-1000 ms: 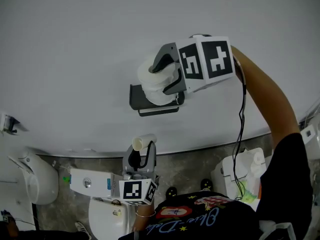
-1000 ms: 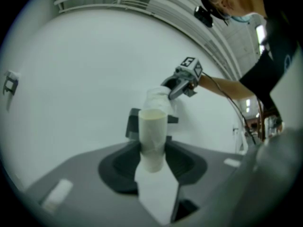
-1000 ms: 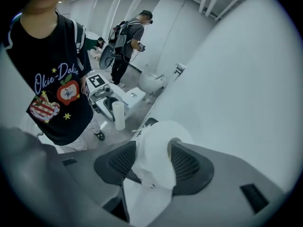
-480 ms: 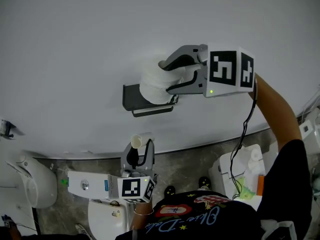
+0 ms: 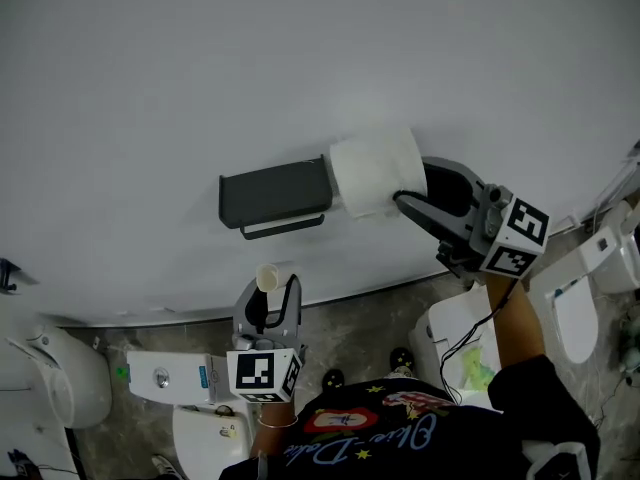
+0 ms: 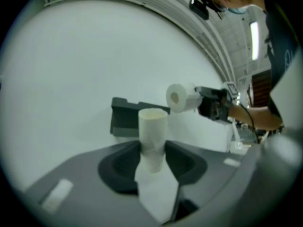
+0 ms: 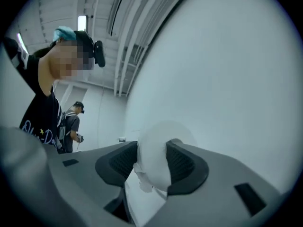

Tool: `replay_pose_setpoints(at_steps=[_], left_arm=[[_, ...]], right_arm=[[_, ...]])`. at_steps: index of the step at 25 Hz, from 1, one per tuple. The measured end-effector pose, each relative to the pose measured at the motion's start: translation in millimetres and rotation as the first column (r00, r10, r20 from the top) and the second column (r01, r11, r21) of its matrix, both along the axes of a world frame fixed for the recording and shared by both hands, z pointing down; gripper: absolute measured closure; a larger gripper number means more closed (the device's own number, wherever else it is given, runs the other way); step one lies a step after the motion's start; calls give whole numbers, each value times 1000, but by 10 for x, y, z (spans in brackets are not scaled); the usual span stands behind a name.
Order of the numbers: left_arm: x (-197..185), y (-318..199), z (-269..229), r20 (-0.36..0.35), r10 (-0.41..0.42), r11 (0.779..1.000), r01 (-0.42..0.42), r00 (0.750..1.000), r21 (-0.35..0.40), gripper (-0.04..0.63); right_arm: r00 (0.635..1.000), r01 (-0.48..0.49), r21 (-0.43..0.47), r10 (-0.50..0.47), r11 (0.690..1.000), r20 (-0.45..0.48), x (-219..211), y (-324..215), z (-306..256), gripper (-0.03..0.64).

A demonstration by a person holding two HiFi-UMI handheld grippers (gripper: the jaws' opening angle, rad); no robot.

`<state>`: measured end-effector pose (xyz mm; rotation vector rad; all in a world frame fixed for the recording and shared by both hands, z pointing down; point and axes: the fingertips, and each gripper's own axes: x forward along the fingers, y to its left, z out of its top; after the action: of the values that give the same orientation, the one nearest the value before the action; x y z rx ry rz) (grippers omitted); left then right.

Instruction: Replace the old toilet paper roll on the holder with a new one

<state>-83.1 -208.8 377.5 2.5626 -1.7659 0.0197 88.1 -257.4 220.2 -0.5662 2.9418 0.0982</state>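
Found the right gripper (image 5: 408, 182) clamped across the new roll (image 5: 371, 172), squeezing its soft sides. Noted the holder (image 5: 272, 190) just beyond the roll's far end from those jaws, with the roll not yet mounted. Found the left gripper (image 5: 267, 293) closed on the old core (image 5: 267, 277), with a loose paper tail trailing back between its jaws, some way short of the holder. Judged the new roll light, soft, easily dented and liable to unwind; best held lightly across the wound body, leaving the bore free. Judged the core light, thin and crushable; recommend a gentle mid-length grip.
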Motion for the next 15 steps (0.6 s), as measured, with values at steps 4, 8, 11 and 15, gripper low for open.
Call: replay_pose_setpoints(at_steps=[4,8,11,15], left_arm=[[20,-34,19,7,5,1000,-4,1000,-12,434],[20,-30,23,18,9,1000,-8,1000,-17,434],[-16,-19,36,29,3,1000,-2,1000,-20,434],[-109,33,56,24,-19,999,20,1000,-28,434]], right_arm=[[995,-23,-151,38,988,95,149,15,478,417],[990,-4,-274,43,962,137,93,-4,924,419],[989,-26,-315,71,949,131,18,-92,1118,419],[986,-15,-357,74,934,151,-72,-191,1217,419]])
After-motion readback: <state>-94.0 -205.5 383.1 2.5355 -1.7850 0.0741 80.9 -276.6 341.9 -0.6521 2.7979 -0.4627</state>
